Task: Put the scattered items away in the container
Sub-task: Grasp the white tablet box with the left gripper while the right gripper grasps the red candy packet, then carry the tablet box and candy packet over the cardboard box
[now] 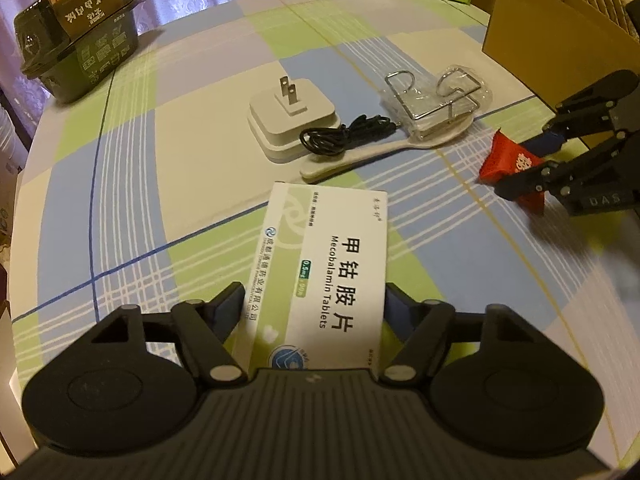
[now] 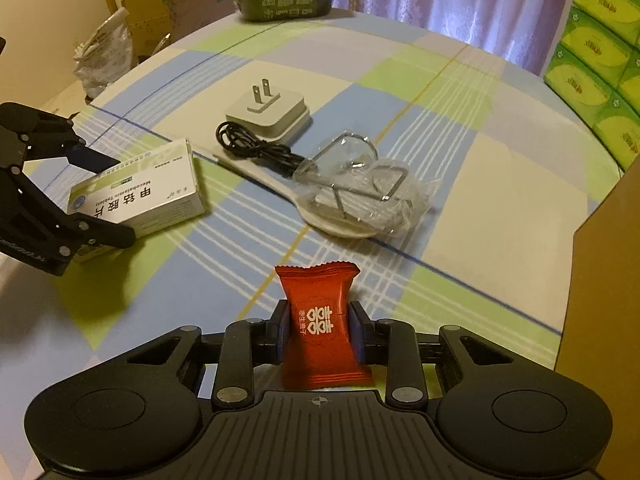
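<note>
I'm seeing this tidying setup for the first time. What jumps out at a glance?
Each gripper already holds something: the left gripper clamps a white Mecobalamin tablet box, the right gripper a red candy packet. Mid-table, on the checked tablecloth, lie a white plug adapter, a black cable, a white spoon and a bagged wire hook.

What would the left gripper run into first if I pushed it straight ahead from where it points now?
Carrying the tablet box, the left gripper would probably meet the white spoon handle first, with the black cable and the white plug adapter just behind. If it is held high enough, it may pass over them; depth is unclear.
</note>
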